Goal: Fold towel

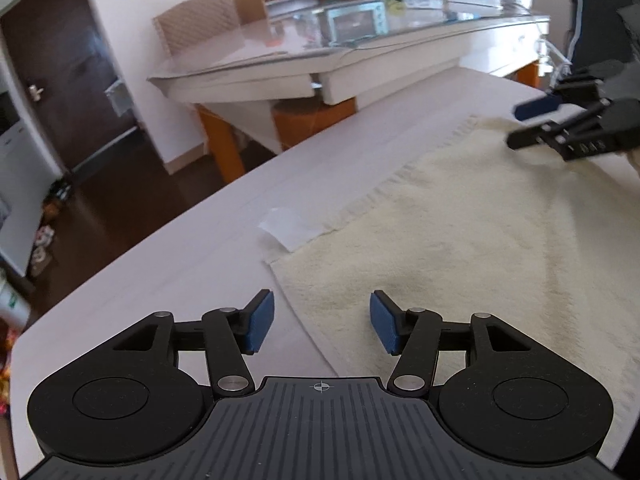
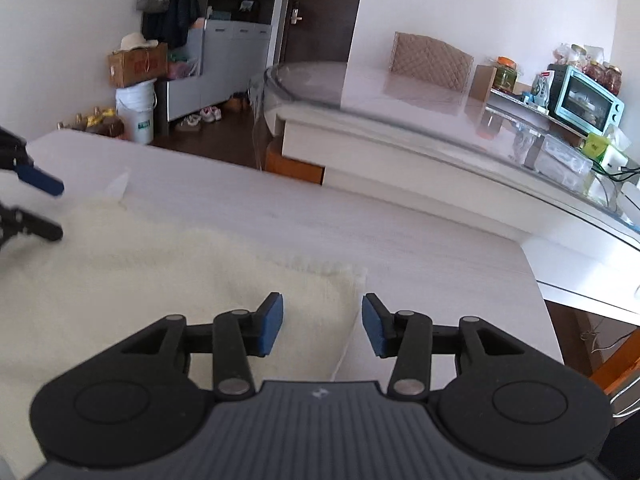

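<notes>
A cream towel (image 1: 460, 232) lies flat on the pale table (image 1: 192, 248). My left gripper (image 1: 322, 322) hovers open over the towel's near left edge, blue pads apart with nothing pressed between them. A white label (image 1: 282, 226) sticks out at the towel's left corner. My right gripper (image 2: 322, 322) stands open above the towel's (image 2: 160, 272) right edge near its fringed corner, and nothing is gripped. Each gripper shows in the other's view: the right gripper (image 1: 532, 124) at far right, the left gripper (image 2: 44, 208) at far left, both with jaws apart.
A glass-topped dining table (image 1: 360, 40) with a toaster oven (image 2: 586, 106), jars and boxes stands just beyond the work table. A padded chair (image 1: 196, 24) sits behind it. A dark floor, a bucket (image 2: 136, 110) and shoes lie past the table's far edge.
</notes>
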Demonstrator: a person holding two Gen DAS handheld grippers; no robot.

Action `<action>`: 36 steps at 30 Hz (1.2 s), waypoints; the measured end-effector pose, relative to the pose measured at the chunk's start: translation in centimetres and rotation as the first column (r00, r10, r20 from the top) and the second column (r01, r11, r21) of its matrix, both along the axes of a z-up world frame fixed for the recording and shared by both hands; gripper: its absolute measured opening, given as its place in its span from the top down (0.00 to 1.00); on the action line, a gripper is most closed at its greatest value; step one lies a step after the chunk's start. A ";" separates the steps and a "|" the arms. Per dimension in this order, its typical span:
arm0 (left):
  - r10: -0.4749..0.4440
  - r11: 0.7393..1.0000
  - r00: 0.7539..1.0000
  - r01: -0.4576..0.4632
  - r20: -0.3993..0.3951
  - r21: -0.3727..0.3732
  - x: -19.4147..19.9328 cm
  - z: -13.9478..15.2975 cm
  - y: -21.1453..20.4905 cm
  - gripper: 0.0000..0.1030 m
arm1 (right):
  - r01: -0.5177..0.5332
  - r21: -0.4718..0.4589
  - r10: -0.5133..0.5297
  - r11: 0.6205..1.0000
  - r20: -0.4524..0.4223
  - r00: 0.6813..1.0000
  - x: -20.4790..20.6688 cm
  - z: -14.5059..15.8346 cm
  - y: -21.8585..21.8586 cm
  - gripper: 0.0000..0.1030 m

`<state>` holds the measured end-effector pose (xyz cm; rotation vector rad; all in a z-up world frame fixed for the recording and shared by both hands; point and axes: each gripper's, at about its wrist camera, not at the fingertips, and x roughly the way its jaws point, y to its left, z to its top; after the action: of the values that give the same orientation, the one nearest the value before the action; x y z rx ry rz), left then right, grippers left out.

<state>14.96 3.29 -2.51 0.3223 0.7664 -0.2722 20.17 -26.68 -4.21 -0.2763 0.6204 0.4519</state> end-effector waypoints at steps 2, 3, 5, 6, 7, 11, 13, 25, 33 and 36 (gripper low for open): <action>0.052 0.999 0.999 -0.052 0.006 0.000 0.6 0.0 0.3 0.41 | 0.001 0.028 -0.001 1.000 0.004 1.000 -0.4 0.4 -0.3 0.54; 0.070 0.998 0.998 -0.070 0.008 0.005 0.9 -0.2 0.4 0.41 | -0.004 0.040 0.004 0.999 0.005 1.000 -0.8 0.7 -0.4 0.54; 0.080 0.997 0.997 -0.080 0.007 0.014 1.4 -0.5 0.3 0.39 | -0.026 0.061 0.026 0.998 -0.008 1.000 -1.8 1.2 -0.3 0.54; 0.084 0.996 0.996 -0.084 0.009 0.013 1.6 -0.6 0.3 0.37 | -0.047 0.074 0.049 0.996 -0.023 0.999 -2.5 1.4 -0.3 0.54; 0.086 0.996 0.996 -0.086 0.010 0.012 1.7 -0.6 0.3 0.36 | -0.060 0.078 0.062 0.995 -0.028 0.998 -2.9 1.4 -0.2 0.54; 0.089 0.995 0.996 -0.090 0.025 0.042 1.7 -0.6 0.2 0.32 | -0.118 0.061 0.121 0.991 -0.050 0.991 -4.7 1.4 0.1 0.54; 0.094 0.995 0.995 -0.095 0.024 0.041 1.6 -0.6 0.3 0.32 | -0.142 0.042 0.144 0.989 -0.061 0.988 -5.5 1.3 0.2 0.54; 0.126 0.992 0.992 -0.126 0.024 0.010 0.9 -0.2 0.6 0.36 | -0.161 0.031 0.163 0.986 -0.077 0.984 -8.5 2.4 -0.3 0.52; 0.045 0.995 0.999 -0.045 -0.005 -0.084 -3.6 1.2 -0.8 0.36 | -0.176 0.083 0.186 0.981 -0.133 0.974 -11.5 2.9 -0.9 0.50; 0.019 0.996 1.000 -0.020 -0.015 -0.084 -4.6 0.7 -1.7 0.36 | -0.175 0.079 0.186 0.981 -0.153 0.971 -12.2 2.7 -0.9 0.50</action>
<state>10.32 1.60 -1.81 0.2340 0.7691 -0.2878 7.98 -27.59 -1.51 -0.2374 0.7388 0.6732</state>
